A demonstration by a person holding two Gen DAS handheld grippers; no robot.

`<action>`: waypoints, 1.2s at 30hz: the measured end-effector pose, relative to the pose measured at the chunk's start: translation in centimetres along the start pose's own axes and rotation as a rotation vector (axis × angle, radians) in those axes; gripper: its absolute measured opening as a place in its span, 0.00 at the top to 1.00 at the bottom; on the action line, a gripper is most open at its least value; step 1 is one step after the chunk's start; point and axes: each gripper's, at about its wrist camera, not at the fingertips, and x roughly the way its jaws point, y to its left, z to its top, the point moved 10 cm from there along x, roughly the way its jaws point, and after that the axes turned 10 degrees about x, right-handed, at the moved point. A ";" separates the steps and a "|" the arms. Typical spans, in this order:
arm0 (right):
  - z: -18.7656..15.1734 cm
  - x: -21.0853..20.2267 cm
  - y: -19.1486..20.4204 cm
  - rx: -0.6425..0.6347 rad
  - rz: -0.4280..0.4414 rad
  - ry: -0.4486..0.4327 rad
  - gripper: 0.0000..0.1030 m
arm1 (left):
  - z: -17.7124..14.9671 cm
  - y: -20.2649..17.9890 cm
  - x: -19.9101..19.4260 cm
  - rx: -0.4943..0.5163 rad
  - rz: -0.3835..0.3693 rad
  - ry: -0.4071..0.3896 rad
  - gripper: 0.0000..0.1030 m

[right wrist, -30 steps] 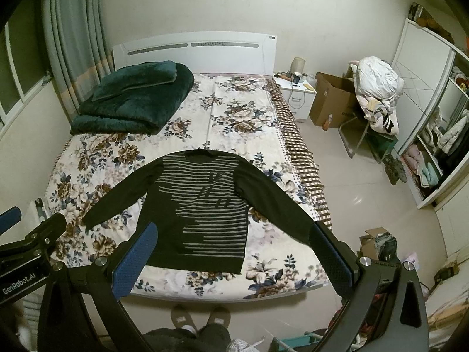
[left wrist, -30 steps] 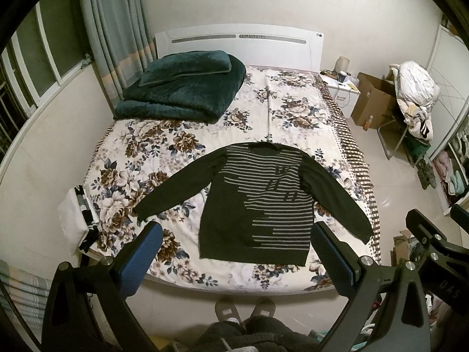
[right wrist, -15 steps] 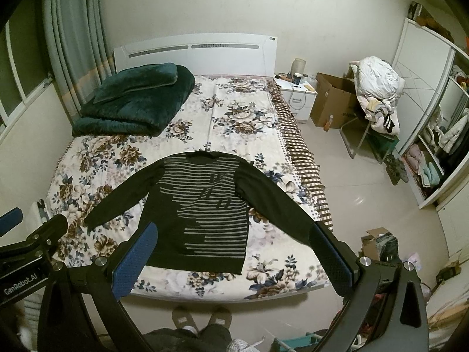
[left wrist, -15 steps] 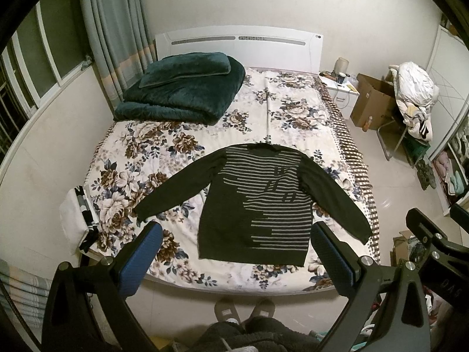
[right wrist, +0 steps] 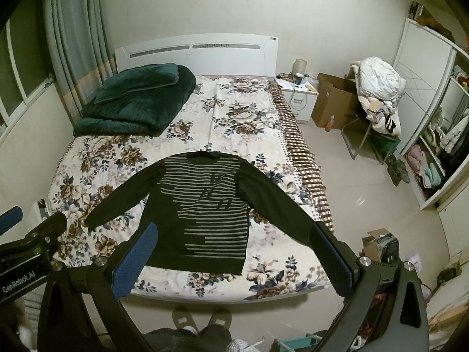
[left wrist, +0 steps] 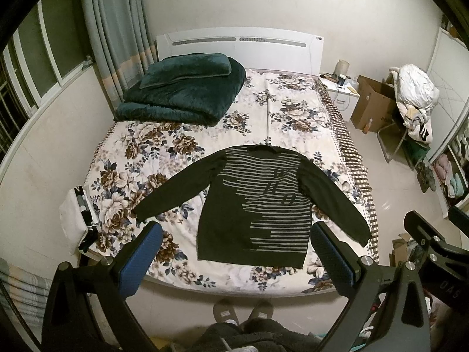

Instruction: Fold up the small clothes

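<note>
Left wrist view — sweater (left wrist: 258,205) unmoved on bed (left wrist: 181,146), both grippers' fingers (left wrist: 140,259) as before — spread wide, empty.

Dark sweater (left wrist: 258,214) ahead of both grippers, pale grey horizontal stripes across the chest and down the right half, plain dark sleeves. Beneath it a cream bedsheet (left wrist: 272,117) printed with brown and blue flowers, edged along the right side with a brown-and-white checked band (right wrist: 304,164). Farther off to the left, a deep teal plush blanket (left wrist: 181,94). White headboard (left wrist: 240,50) with grey slots beyond. Grey-green curtain (left wrist: 117,29) with a peach band, far left. Brown cardboard box (right wrist: 334,99) and white bundle (right wrist: 378,79) far right. Blue pads (left wrist: 140,264) on black fingers of the left gripper (left wrist: 237,259); same blue and black on the right gripper (right wrist: 234,261).
</note>
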 end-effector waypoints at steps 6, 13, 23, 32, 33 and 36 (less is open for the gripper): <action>2.3 0.1 1.5 0.063 0.038 0.014 0.00 | 1.3 0.3 0.3 0.007 0.032 -0.029 0.00; 1.0 10.0 -2.4 0.261 -0.064 0.125 0.00 | 4.5 1.4 6.9 0.026 0.109 -0.055 0.00; -7.5 27.3 -20.1 0.687 -0.226 0.279 0.03 | 3.2 0.2 22.2 0.105 0.167 0.071 0.00; -16.9 50.9 -38.4 1.084 -0.165 0.380 0.09 | 1.4 -3.9 37.6 0.075 0.258 0.246 0.00; -17.8 52.7 -39.3 1.132 -0.158 0.385 0.10 | 0.9 -4.3 39.5 0.067 0.253 0.267 0.00; -21.5 59.1 -42.4 1.321 -0.137 0.386 0.13 | -0.4 -5.7 45.0 0.048 0.259 0.320 0.00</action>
